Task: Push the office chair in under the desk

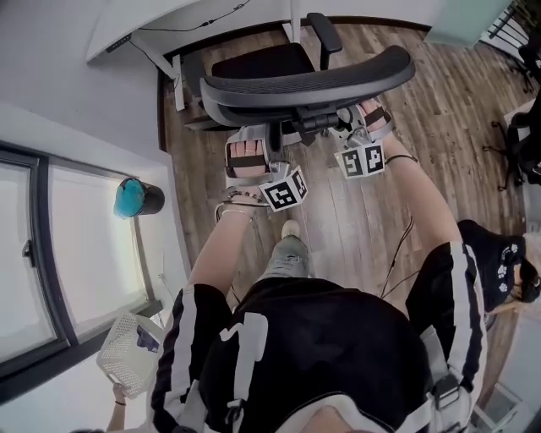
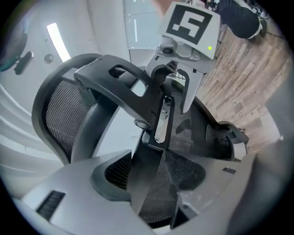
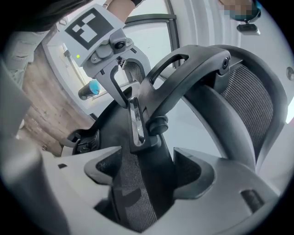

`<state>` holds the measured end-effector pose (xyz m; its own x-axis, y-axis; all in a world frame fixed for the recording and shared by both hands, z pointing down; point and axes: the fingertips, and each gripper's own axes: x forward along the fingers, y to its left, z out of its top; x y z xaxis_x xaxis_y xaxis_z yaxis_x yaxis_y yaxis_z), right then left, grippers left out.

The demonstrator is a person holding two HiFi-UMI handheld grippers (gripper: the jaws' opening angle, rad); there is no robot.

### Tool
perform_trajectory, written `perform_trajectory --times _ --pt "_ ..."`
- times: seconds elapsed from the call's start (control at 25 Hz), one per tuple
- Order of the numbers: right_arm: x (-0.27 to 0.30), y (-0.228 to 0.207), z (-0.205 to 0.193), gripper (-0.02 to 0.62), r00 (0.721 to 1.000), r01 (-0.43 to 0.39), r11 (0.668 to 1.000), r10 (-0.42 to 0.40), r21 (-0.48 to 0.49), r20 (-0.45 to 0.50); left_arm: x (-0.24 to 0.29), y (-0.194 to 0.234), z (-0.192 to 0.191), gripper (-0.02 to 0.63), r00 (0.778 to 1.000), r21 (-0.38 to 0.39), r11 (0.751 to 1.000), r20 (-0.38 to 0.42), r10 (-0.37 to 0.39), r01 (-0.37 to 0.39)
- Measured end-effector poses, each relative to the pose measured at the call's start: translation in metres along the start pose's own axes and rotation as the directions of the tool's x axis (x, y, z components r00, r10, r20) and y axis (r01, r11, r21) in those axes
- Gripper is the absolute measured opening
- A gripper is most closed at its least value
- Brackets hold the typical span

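A black mesh office chair (image 1: 308, 83) stands on the wood floor, its seat (image 1: 262, 61) facing the white desk (image 1: 144, 21) at the top. My left gripper (image 1: 248, 145) and right gripper (image 1: 365, 120) both reach level onto the backrest's lower rear edge from behind. In the left gripper view the jaws (image 2: 156, 183) close round the backrest's mesh-and-frame edge (image 2: 156, 193). The right gripper view shows the same on its side, jaws (image 3: 147, 179) clamped on the backrest edge (image 3: 138, 193). Each view also shows the other gripper's marker cube (image 2: 189, 23) (image 3: 89, 26).
The desk's legs and a cable sit ahead of the chair. A blue-topped cylinder (image 1: 135, 197) stands by the window at left, and a white basket (image 1: 127, 351) lies at lower left. Another chair's base (image 1: 516, 139) and a dark bag (image 1: 499, 258) are at right. My foot (image 1: 290, 230) is just behind the chair.
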<state>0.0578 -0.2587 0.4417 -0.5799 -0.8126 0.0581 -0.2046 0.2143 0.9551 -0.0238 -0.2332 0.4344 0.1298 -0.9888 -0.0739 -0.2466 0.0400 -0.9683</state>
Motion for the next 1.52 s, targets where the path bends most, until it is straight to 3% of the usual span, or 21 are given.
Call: perform_trajectory --times 0.28,0.6,1.08,1.52 --pt "0.013 -0.007 -0.019 0.334 1.000 0.001 1.000 -0.001 -0.007 0.014 0.021 -0.002 0.006 0.219 1.000 -0.003 1.000 0.021 0.000 0.000" --pt "0.036 -0.011 -0.035 0.345 0.999 -0.044 0.999 0.044 -0.003 0.027 0.053 -0.005 0.002 0.219 1.000 -0.009 1.000 -0.019 -0.019 0.019" --pt "0.048 -0.018 -0.059 0.347 0.998 -0.035 0.999 0.037 -0.039 0.045 0.077 -0.010 0.012 0.219 1.000 -0.006 1.000 -0.016 -0.012 0.012" --pt "0.033 -0.032 -0.110 0.347 0.985 -0.069 0.995 0.079 -0.074 0.151 0.095 -0.024 0.062 0.219 0.992 0.004 0.999 -0.118 0.047 -0.047"
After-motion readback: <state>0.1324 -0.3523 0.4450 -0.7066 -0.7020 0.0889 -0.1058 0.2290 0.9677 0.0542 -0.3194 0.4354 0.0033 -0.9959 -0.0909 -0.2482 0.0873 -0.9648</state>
